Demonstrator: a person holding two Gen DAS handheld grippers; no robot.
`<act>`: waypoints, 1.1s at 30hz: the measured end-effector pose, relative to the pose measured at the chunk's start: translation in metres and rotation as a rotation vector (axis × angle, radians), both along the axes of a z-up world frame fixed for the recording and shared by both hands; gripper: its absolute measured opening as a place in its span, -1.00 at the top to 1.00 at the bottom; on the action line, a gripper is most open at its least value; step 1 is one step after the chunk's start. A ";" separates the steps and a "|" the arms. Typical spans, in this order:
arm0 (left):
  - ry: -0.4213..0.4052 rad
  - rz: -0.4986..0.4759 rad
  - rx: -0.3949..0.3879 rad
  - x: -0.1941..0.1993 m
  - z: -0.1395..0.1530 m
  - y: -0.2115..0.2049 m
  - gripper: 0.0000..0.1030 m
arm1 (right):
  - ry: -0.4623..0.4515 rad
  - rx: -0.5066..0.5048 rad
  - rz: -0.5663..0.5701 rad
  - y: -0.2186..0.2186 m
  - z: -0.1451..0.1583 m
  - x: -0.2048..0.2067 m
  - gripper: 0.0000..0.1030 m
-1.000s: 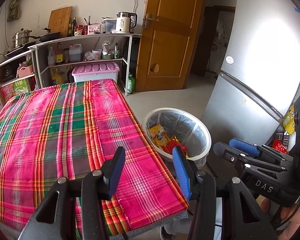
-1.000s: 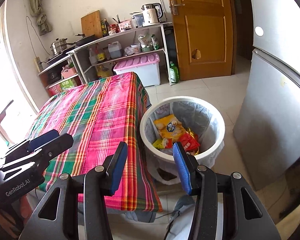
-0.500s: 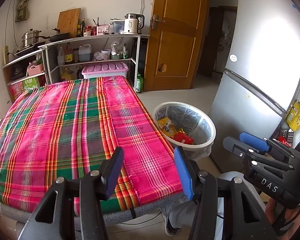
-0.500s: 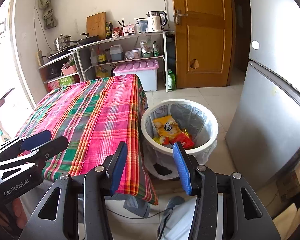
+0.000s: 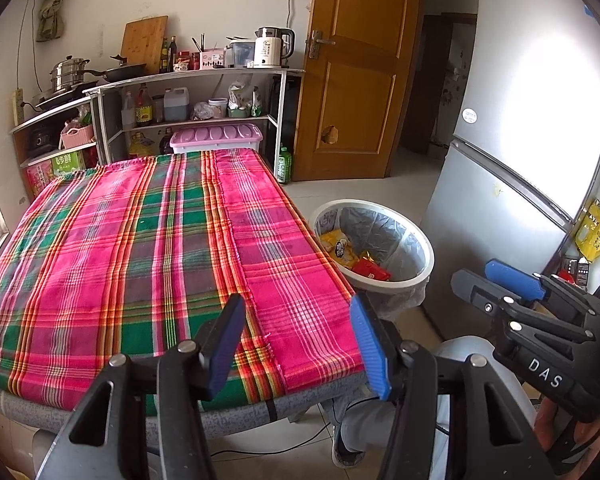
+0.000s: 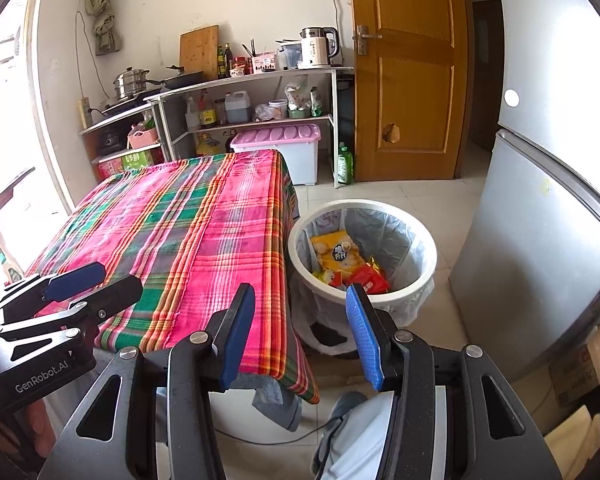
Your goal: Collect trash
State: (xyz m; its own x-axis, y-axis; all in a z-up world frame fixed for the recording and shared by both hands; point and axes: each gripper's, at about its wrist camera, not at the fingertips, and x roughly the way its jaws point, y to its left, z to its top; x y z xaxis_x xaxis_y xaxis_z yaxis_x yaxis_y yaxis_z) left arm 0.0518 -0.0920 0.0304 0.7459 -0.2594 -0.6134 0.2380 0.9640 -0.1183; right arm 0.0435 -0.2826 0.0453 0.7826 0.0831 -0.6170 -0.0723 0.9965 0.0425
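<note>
Plaid tablecloth point(image 5: 140, 248) hiding table legs

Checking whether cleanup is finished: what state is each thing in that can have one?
White round trash bin: lined with a bag, holding wrappers.
Pink-and-green plaid tablecloth: spread flat, nothing on it.
Brown wooden door: open.
Pink-lidded storage box: lid on.
Left claw: opening, nothing between the jaws.
Right claw: open, empty.

Bin contents: I see wrappers point(image 6: 342, 264) piled in the bin point(image 6: 428, 264); the lower ones are buried, and the brand print is too small.
Table legs: hidden under the plaid cloth point(image 5: 140, 248).
Fridge point(image 6: 540, 240): cut off at 3 o'clock.
Shelf bottle labels: unreadable.
</note>
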 end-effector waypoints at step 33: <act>-0.005 -0.004 0.002 -0.004 0.003 -0.003 -0.13 | -0.002 -0.003 -0.003 0.001 -0.001 -0.005 0.06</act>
